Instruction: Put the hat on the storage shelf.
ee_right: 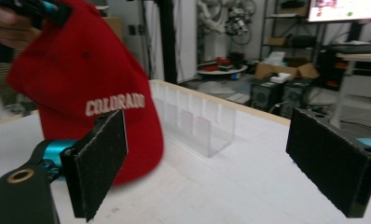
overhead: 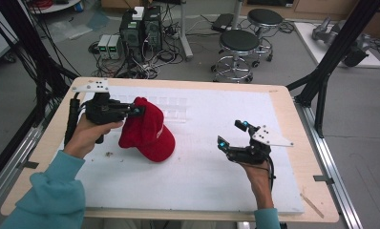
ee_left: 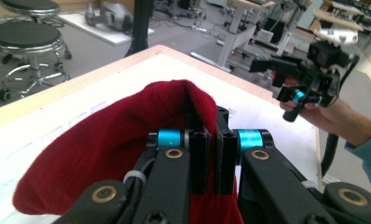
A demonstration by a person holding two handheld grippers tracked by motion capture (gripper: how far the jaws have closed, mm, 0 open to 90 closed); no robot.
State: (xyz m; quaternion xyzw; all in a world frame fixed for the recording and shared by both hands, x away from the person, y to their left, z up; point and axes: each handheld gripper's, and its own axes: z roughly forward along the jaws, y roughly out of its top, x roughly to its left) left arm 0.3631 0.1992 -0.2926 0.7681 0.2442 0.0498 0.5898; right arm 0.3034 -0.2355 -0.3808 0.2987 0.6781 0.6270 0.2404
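A: High view first, nearest us?
B: Right gripper (overhead: 232, 134), jaws wide, well right of the red cap (overhead: 147, 129); its brim slants toward us.
A: The gripper views?
B: Left gripper (ee_left: 210, 140) pinches the cap's edge. Clear organizer (ee_right: 197, 122) behind the cap.

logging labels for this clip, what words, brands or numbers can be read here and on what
"COLORADO": white raised letters on the red cap, read in the right gripper view.
Monitor at the top right of that view: something is on its screen, too small and blurred to read.
Nothing else legible in any view.
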